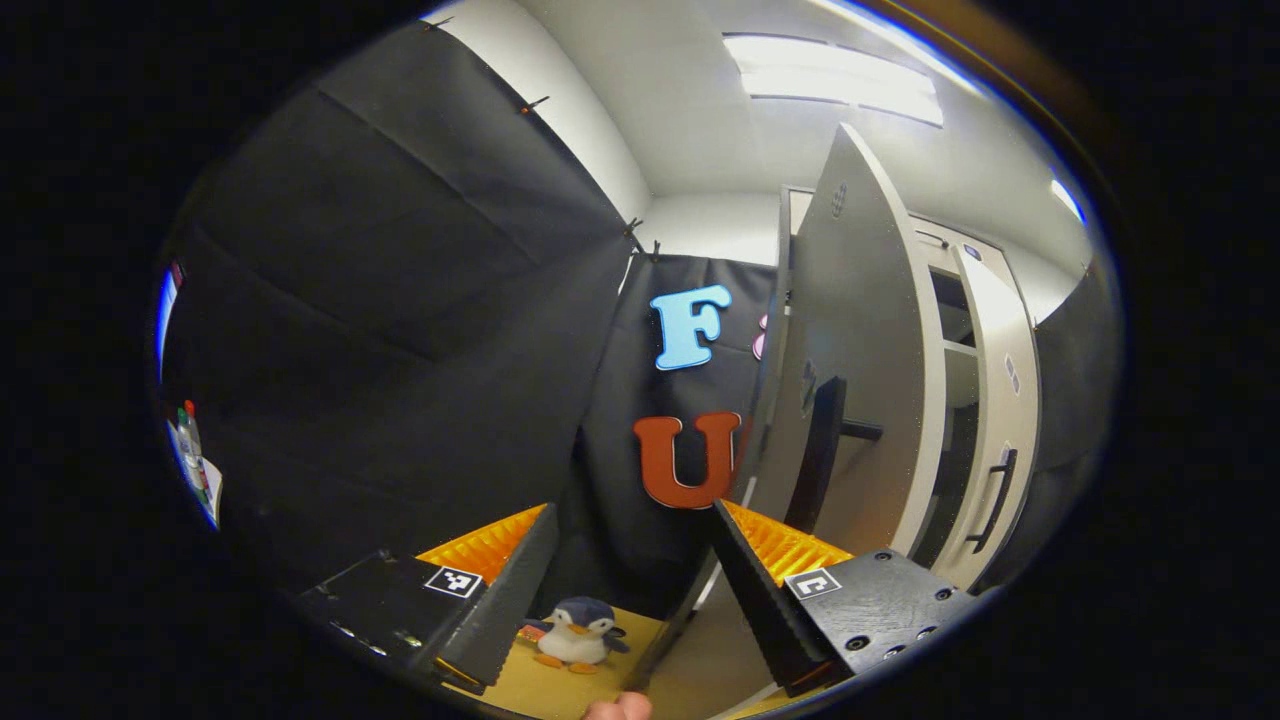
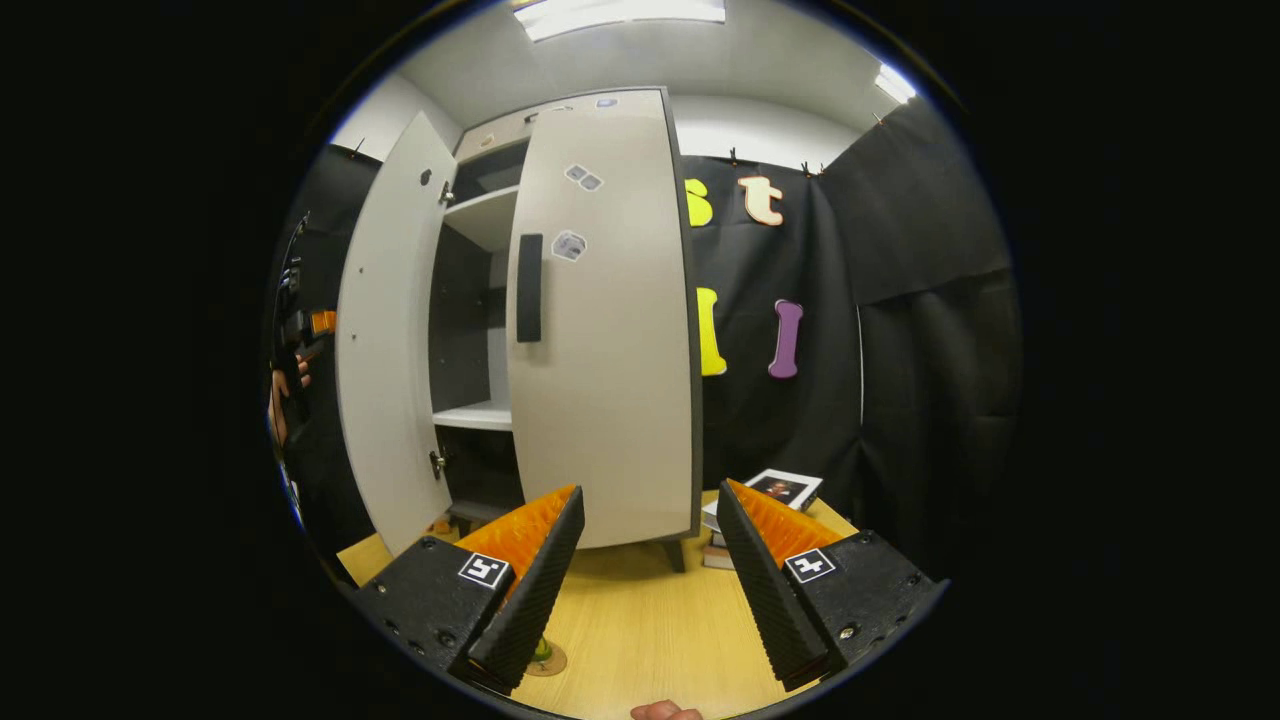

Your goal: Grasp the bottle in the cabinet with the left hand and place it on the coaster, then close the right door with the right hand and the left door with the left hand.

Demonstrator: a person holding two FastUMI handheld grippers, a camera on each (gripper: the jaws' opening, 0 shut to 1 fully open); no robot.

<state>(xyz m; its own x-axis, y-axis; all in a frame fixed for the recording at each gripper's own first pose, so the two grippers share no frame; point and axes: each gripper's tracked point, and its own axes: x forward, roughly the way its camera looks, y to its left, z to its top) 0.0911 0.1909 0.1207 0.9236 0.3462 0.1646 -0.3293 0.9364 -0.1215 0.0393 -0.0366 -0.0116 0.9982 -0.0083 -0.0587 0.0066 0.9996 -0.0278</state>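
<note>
Penguin toy [image 1: 577, 632] in left gripper view; books [image 2: 765, 500] in right.

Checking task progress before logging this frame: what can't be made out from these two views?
- Bottle on coaster: right gripper view; the right gripper's finger hides all but a sliver.
- Cabinet lower shelf: the right door hides most of it.
- Left door: left gripper view; edge-on, so its opening angle is unclear.
- Books: covers too small.
</note>
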